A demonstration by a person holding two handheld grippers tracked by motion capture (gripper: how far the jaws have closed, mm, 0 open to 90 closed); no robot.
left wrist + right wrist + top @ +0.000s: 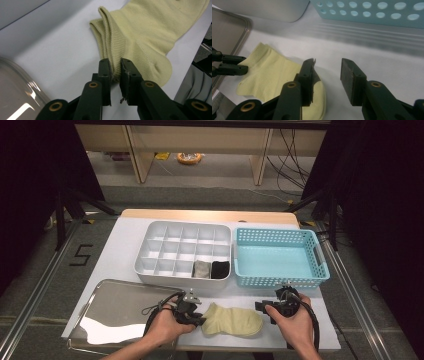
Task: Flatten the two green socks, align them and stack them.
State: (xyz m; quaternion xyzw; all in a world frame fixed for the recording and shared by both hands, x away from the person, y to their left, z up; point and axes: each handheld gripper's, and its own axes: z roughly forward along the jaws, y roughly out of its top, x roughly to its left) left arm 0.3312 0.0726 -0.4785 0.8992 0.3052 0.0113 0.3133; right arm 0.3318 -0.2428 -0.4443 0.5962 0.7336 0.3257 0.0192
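Left gripper pinches the yellow sock's cuff on the white table

The yellow sock (232, 321) lies flat on the table (120, 245) between the metal tray (115, 305) and the blue basket (280, 257). The left gripper (115, 67) has its jaws clamped on the cuff edge; the right gripper (327, 68) waits with jaws apart beside the toe. The bite looks thin, so the cuff might slip free when lifted.

The yellow sock's (140, 32) toe runs off the left gripper view's top edge — the steel tray's (90, 332) near rim leaves the high view's bottom.
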